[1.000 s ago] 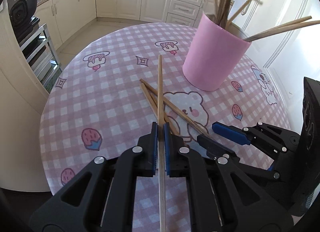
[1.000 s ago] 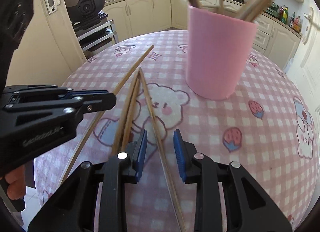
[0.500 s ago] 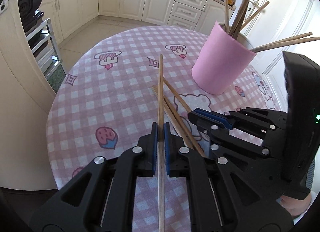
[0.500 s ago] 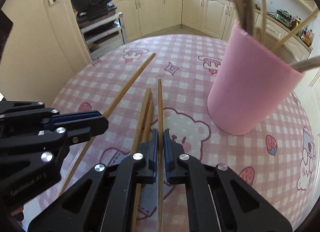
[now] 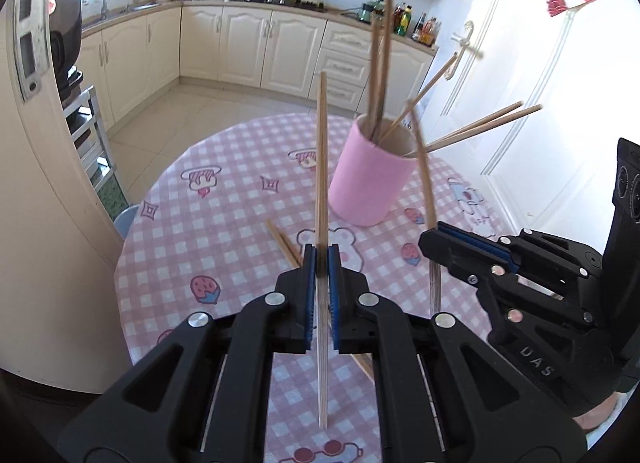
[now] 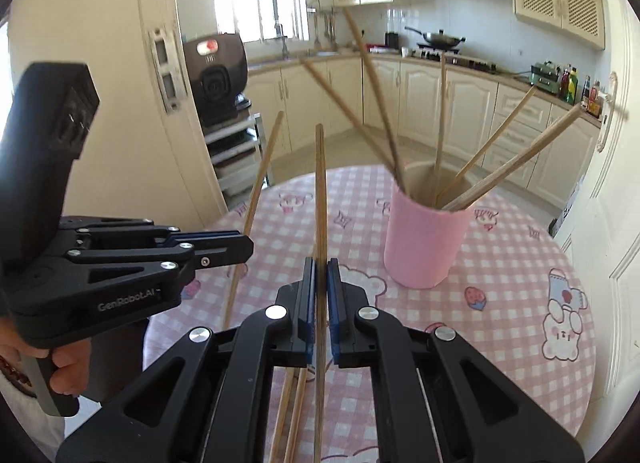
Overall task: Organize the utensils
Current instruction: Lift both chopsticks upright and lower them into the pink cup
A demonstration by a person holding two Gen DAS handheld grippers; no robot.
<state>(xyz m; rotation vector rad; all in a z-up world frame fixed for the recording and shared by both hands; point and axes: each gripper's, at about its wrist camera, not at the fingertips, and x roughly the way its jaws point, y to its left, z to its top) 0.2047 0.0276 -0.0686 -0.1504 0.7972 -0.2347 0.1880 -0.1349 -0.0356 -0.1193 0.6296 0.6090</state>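
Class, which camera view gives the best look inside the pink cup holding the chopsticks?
The right wrist view: the pink cup sits nearer, its open rim and inner wall clear. The left wrist view shows the cup smaller, partly crossed by a held chopstick.

Pink cup (image 6: 420,247) hides its chopsticks' (image 6: 496,143) lower ends.

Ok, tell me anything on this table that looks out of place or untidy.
Two chopsticks lie loose on the checked tablecloth, outside the pink cup. The sticks already in the cup splay out at all angles rather than standing together. Each gripper, left and right, is shut on one chopstick, lifted clear of the table.
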